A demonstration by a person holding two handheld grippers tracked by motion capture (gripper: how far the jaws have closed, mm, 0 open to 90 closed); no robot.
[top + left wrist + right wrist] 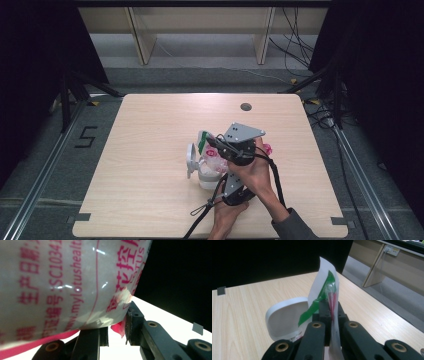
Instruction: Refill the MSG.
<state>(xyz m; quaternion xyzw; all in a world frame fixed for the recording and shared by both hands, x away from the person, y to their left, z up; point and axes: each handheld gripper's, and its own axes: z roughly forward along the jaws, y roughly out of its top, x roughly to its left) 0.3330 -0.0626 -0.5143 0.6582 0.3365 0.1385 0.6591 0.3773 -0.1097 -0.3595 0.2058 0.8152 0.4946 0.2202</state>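
On the tabletop (150, 150), mid-right beside a white tub (205, 175), both grippers hold a clear pouch (216, 159): the right gripper (331, 308) clamps tight on its top edge, the left gripper (117, 327) pinches a lower corner.

The right gripper (220, 145) carries a grey three-cornered plate (242, 132) with small dark screw holes on top of a black body, and a black cable (276, 180) loops from it toward the near edge. The left gripper (226, 184), nearer, is black too, with a grey plate and a black cable (202, 212) trailing to the near left. Seen up close, both have matte black jaws whose link arms bear brass-coloured pivot rings (316, 325), and a dark grey sleeve (295, 226) covers the right forearm.
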